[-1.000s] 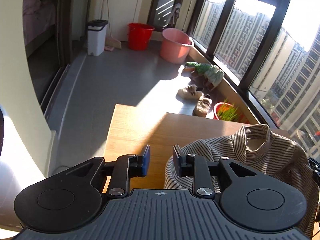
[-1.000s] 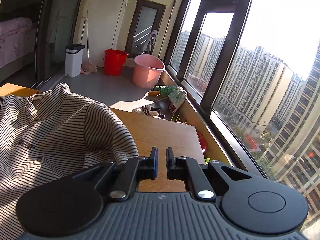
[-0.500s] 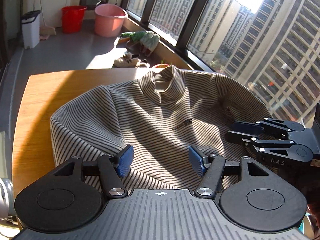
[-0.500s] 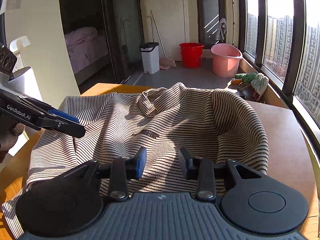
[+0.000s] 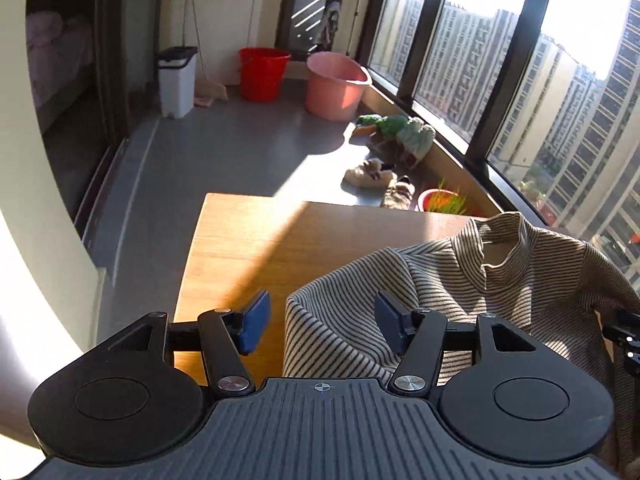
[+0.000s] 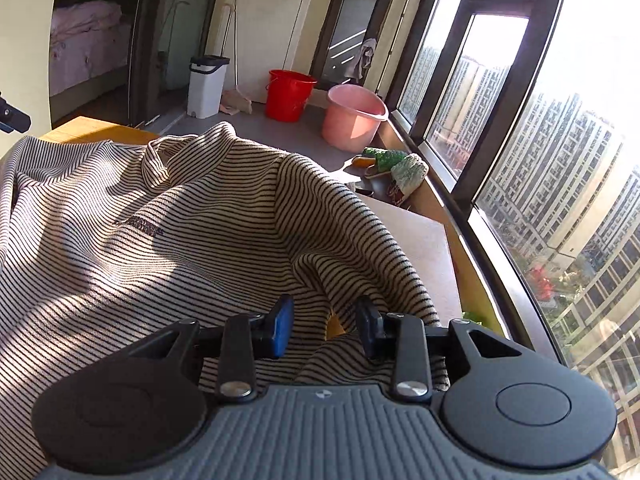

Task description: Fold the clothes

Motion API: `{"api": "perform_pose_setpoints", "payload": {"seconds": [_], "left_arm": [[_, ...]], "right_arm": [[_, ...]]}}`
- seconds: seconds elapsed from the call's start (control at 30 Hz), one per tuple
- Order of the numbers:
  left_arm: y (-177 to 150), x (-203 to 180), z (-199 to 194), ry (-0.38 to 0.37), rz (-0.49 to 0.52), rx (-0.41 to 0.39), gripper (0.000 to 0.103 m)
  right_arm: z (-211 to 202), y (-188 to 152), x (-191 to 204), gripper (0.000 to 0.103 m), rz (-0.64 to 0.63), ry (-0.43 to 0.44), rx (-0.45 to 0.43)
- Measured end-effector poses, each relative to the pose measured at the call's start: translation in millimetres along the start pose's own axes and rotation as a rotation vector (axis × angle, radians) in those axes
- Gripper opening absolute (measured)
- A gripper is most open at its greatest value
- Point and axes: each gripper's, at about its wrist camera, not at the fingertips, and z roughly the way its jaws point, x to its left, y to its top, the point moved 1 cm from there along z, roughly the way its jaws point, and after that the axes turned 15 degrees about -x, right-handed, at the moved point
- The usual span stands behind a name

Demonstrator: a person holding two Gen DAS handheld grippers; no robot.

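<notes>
Sweater [image 6: 160,220] rumpled on tabletop [image 5: 248,248]. Left gripper [image 5: 320,322] jaws closing, straddling 3 o'clock fold, unpinched; right gripper [image 6: 324,328] parted over hem. Next: pinch, flatten.

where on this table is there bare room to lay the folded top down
Bare wood lies on the table beyond the left gripper, between its left edge and the striped top. A narrower strip runs between the top and the window-side edge. The middle is crowded: the top covers it, bunched up.
</notes>
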Motion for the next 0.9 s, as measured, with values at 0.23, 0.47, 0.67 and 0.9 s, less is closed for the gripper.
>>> {"api": "perform_pose_setpoints", "payload": {"seconds": [0.23, 0.47, 0.67, 0.9], "left_arm": [[-14, -62, 0, -0.313, 0.017, 0.067, 0.083], [-53, -99, 7, -0.364, 0.082, 0.136, 0.091], [-62, -73, -5, -0.383, 0.009, 0.135, 0.095], [-35, -78, -13, -0.370, 0.026, 0.016, 0.083]], "right_arm": [[27, 49, 29, 0.045, 0.072, 0.155, -0.076], [81, 75, 94, 0.047, -0.068, 0.288, -0.110], [120, 75, 127, 0.047, -0.138, 0.441, -0.027], [92, 67, 68, 0.044, -0.009, 0.298, -0.079]]}}
